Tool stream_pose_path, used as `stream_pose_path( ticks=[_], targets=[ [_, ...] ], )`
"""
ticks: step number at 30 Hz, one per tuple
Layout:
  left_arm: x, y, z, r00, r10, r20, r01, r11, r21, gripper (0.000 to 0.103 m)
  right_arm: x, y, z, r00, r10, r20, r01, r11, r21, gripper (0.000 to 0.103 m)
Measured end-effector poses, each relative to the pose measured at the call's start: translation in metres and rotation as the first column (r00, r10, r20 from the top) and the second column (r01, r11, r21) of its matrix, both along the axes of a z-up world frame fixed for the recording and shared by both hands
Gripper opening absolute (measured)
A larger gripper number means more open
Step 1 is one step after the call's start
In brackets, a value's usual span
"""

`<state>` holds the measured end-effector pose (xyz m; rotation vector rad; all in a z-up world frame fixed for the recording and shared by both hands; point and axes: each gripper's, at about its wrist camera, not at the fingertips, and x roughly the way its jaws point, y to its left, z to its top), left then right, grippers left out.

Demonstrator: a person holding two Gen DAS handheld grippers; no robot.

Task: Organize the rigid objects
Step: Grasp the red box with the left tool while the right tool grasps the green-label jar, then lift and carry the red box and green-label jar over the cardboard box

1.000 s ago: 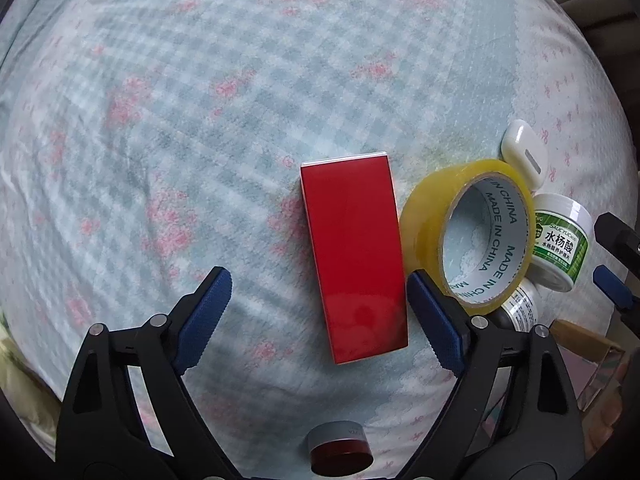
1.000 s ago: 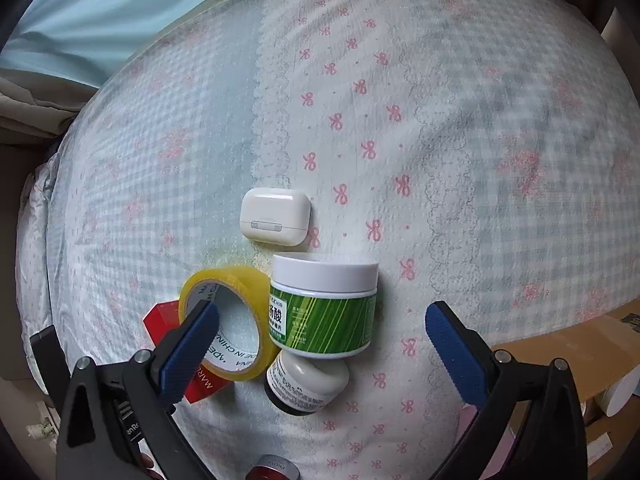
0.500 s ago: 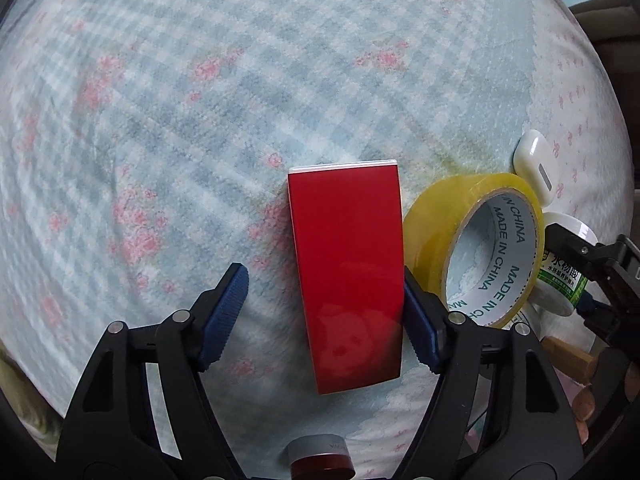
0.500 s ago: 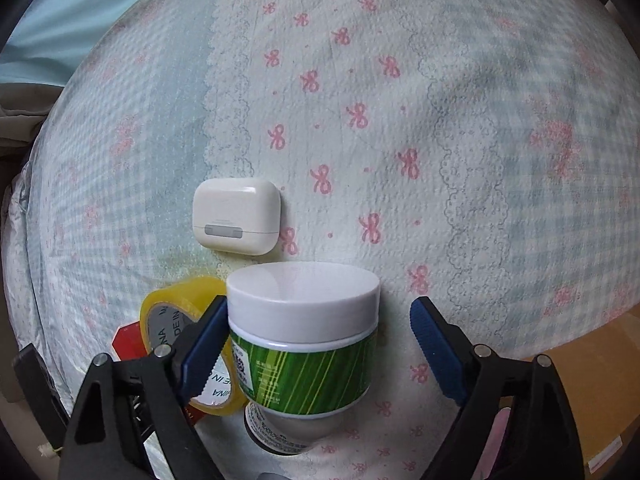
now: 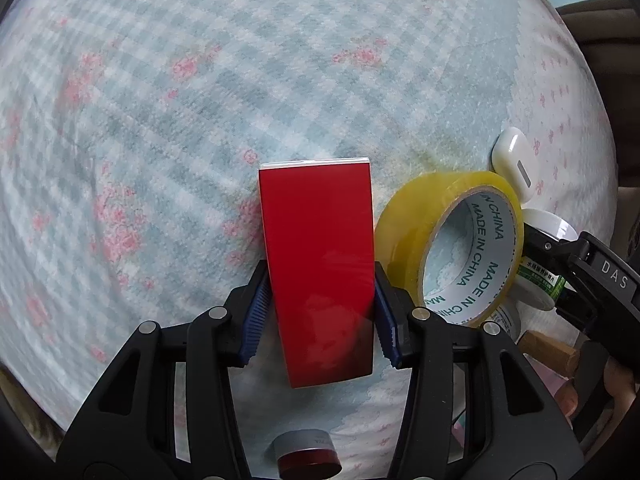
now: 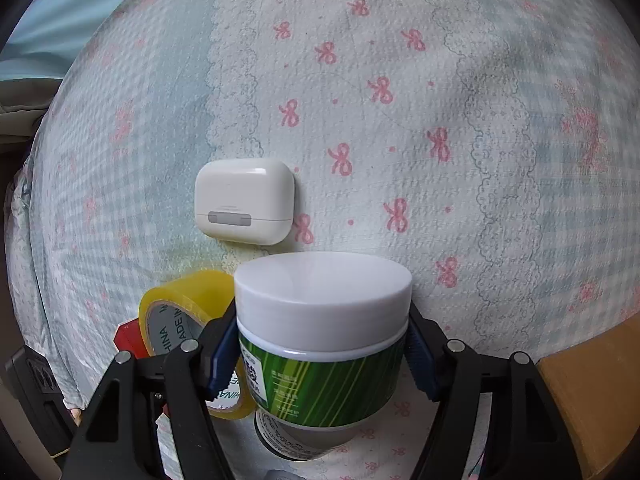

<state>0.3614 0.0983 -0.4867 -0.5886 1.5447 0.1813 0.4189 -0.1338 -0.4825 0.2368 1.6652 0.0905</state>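
My left gripper [image 5: 319, 316] is shut on a flat red box [image 5: 320, 240] lying on the checked bedsheet. A yellow tape roll [image 5: 448, 240] leans just right of the box. My right gripper [image 6: 320, 354] is shut on a green-striped jar with a white lid [image 6: 322, 336]; the jar also shows in the left wrist view [image 5: 540, 272]. A white earbud case [image 6: 244, 202] lies beyond the jar. The tape roll [image 6: 176, 304] and a corner of the red box [image 6: 128, 336] show to the jar's left. A small white bottle [image 6: 288, 444] lies under the jar.
A small red-and-grey cap [image 5: 308, 456] lies on the sheet below my left gripper. A brown cardboard box [image 6: 592, 392] stands at the bed's right edge. Pale blue fabric [image 6: 60, 12] lies at the far left.
Both grippers moved forward and closed: the left onto the red box, the right onto the green jar. Both were open one second ago.
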Motion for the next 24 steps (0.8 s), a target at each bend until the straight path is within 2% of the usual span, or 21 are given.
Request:
stream_pose_path(
  ticks=[10, 16, 24],
  targets=[
    [-0.017, 0.024, 0.029, 0.998, 0.031, 0.053, -0.032, 0.999, 0.004, 0.040, -0.010, 0.002, 0.009, 1.000, -0.012, 0.006, 0.011, 1.000, 0.001, 0.066],
    [-0.037, 0.041, 0.036, 0.996, 0.058, 0.066, -0.057, 0.998, -0.016, 0.040, -0.020, -0.002, 0.025, 1.000, -0.011, 0.029, 0.011, 1.000, 0.011, 0.066],
    [-0.063, 0.047, 0.065, 0.986, 0.080, 0.146, -0.073, 0.996, -0.050, 0.039, -0.026, -0.001, 0.053, 0.997, -0.008, 0.074, 0.004, 0.999, 0.046, 0.066]
  ],
)
